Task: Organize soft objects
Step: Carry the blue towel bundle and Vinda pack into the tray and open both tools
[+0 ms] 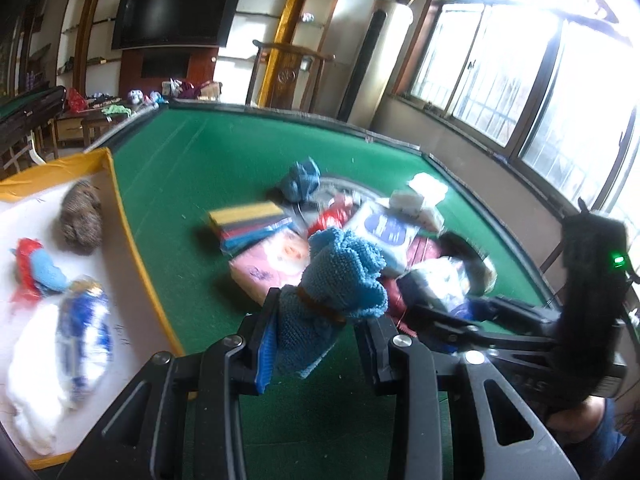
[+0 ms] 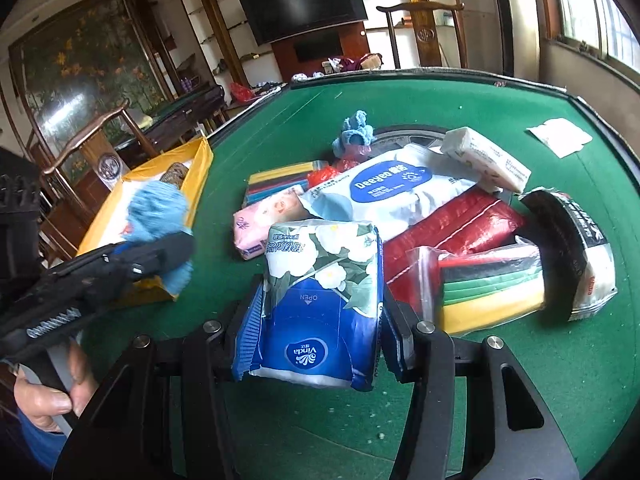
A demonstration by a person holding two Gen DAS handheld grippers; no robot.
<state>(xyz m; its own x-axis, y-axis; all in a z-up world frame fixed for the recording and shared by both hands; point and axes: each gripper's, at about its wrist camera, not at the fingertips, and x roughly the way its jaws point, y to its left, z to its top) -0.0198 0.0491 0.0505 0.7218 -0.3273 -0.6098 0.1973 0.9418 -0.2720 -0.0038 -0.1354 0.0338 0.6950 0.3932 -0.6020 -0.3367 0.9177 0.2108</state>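
My left gripper (image 1: 320,320) is shut on a blue microfibre cloth bundle (image 1: 340,276) tied with a brown band, held just above the green table. It hangs between the pile and the yellow-rimmed box (image 1: 120,208). From the right wrist view the same cloth (image 2: 156,216) sits in the left gripper (image 2: 176,248) near the box (image 2: 200,168). My right gripper (image 2: 322,312) is shut on a blue and white flowered tissue pack (image 2: 320,300), pads pressing on both its sides. A person's hand (image 2: 48,396) grips the left tool's handle.
The box holds a brown yarn ball (image 1: 80,220), a red-and-blue item (image 1: 36,272) and a tissue pack (image 1: 84,340). On the table lie a pink pack (image 2: 268,220), sponge stack (image 2: 280,184), wipes pack (image 2: 392,188), red pack (image 2: 452,232), second blue cloth (image 2: 354,132) and white paper (image 2: 560,136).
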